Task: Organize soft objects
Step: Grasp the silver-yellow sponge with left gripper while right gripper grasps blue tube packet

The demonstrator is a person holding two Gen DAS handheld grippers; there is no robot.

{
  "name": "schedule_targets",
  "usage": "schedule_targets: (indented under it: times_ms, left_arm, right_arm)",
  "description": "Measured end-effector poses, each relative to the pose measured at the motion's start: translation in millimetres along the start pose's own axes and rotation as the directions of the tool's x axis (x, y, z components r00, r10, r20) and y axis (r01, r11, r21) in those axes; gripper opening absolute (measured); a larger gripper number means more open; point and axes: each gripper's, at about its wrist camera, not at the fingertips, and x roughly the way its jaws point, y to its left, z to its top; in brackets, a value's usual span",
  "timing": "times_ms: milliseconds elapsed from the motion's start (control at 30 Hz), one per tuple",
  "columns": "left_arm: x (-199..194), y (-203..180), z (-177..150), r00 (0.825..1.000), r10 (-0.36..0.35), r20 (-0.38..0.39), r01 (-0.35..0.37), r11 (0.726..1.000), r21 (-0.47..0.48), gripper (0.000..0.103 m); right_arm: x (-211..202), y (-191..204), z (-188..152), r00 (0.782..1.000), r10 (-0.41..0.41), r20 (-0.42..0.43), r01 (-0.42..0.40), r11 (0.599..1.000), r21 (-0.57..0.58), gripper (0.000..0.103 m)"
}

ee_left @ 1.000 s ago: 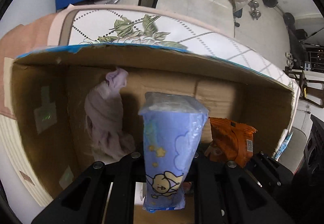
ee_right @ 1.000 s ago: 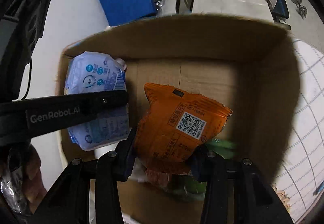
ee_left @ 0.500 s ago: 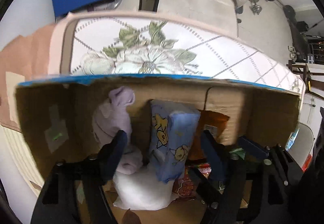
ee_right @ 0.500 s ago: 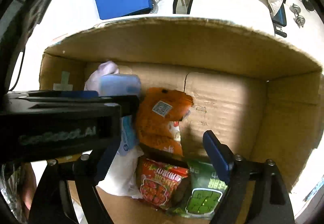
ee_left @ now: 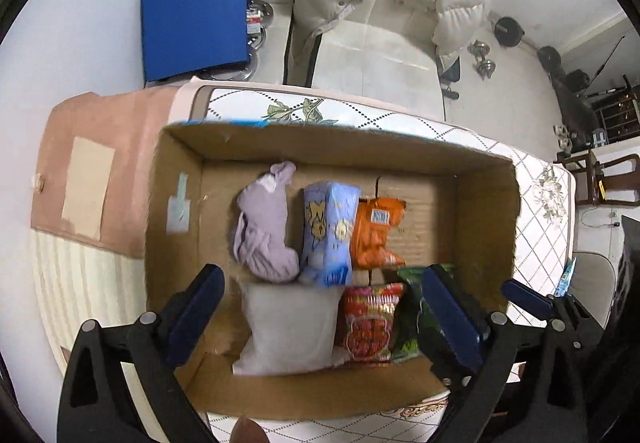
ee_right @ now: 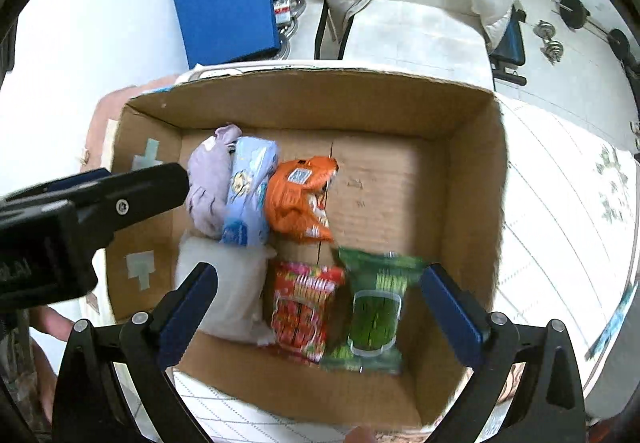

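Whereas 1 second ago each clamped a packet, both hand-held grippers, left (ee_left: 320,313) and right (ee_right: 318,313), now wide, empty.

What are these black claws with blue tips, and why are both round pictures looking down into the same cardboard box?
No robot here: a person holds a two-finger tool in each hand, each with a wide-angle camera looking along its fingers. One picture comes from the left tool, one from the right tool. Both are open and hold nothing. Below them a cardboard box sits on a quilted surface. Inside: a lilac cloth bundle, a blue cartoon pack, an orange packet, a white pouch, a red packet and a green packet.
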Motion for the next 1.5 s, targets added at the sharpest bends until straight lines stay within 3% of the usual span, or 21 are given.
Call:
schedule_targets:
  times_ms: [233,567,800,1033,1167,1333,1400,1500]
  left_arm:
    - [-32,-4,-48,0.994,0.049,0.096,-0.049,0.999,-0.011,0.101]
    - [-85,-8,-116,0.971,0.102,0.217,-0.106,0.994,0.006,0.101]
    - [-109,-11,-151,0.962,0.101,0.255,-0.108,0.994,0.016,0.101]
    - [-125,-24,-165,0.953,0.099,0.285,-0.110,0.994,0.021,0.101]
    - [-118,-59,-168,0.956,0.085,0.280,-0.114,0.990,0.089,0.101]
    - [-79,-141,-169,0.968,0.054,0.244,-0.121,0.956,0.266,0.101]
    - [-49,-184,-173,0.976,0.040,0.213,-0.119,0.920,0.372,0.101]
    - [8,-257,-186,0.992,0.006,0.128,-0.077,0.830,0.553,0.094]
  right_arm:
    - [-46,0,-41,0.997,-0.035,0.071,0.034,0.999,0.008,0.103]
    - [-98,9,-104,0.981,-0.076,0.180,0.075,0.997,0.011,0.103]
    - [-129,18,-141,0.970,-0.057,0.235,0.056,0.998,0.008,0.103]
    - [-147,13,-163,0.966,-0.017,0.258,0.012,1.000,0.020,0.103]
    - [-152,-30,-178,0.969,-0.011,0.247,-0.014,0.995,0.097,0.103]
    - [-141,-139,-221,0.985,-0.072,0.158,0.021,0.953,0.303,0.103]
    - [-134,-189,-242,0.989,-0.099,0.110,0.048,0.918,0.394,0.103]
    - [-123,-263,-272,0.992,-0.112,0.050,0.070,0.855,0.514,0.103]
